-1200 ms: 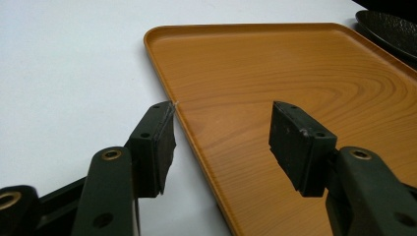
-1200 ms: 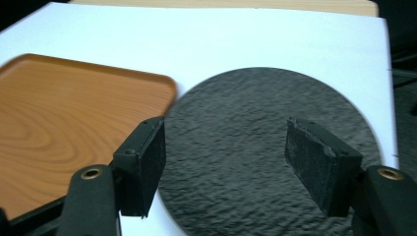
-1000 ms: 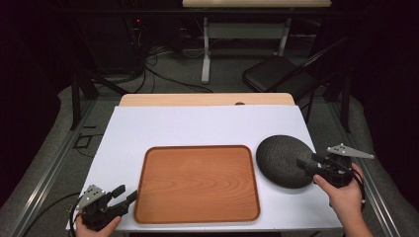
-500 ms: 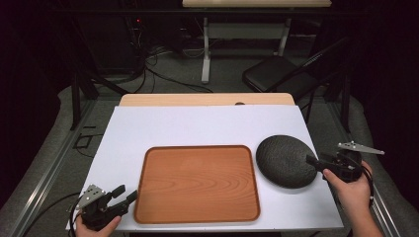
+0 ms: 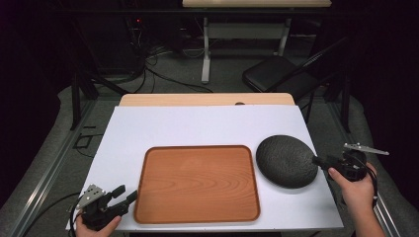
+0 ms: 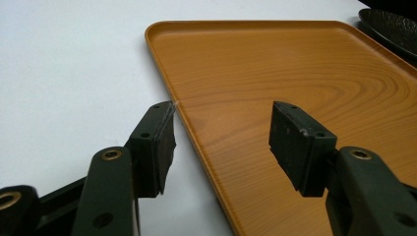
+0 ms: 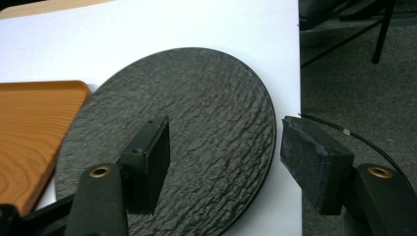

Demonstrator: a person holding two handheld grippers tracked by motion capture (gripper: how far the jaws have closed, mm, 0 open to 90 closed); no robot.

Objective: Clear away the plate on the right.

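Right tongs [image 5: 320, 161] are spread wide, nothing between them, held off the right edge of the white surface [image 5: 197, 126] and pointing left at the round black slate-textured plate [image 5: 286, 160]. In the right gripper view the plate's near rim [image 7: 268, 147] sits in the gap between the 2 jaws, 1 jaw over the plate face and the other out past the rim, so the plate lies straight ahead of these tongs, very close. It's round, so no long axis to worry about, just the rim.

Left tongs [image 5: 123, 195] are gaping too, empty, down at the near-left corner of the surface. They straddle the left rim of the rectangular reddish-brown wooden tray [image 5: 197, 182], 1 jaw over the white surface and 1 over the wood. The tray's long side runs left to right, with the plate just beside its right end.

My guess: the right hand [image 5: 358, 187] is far nearer the plate, so any plate move is its job.
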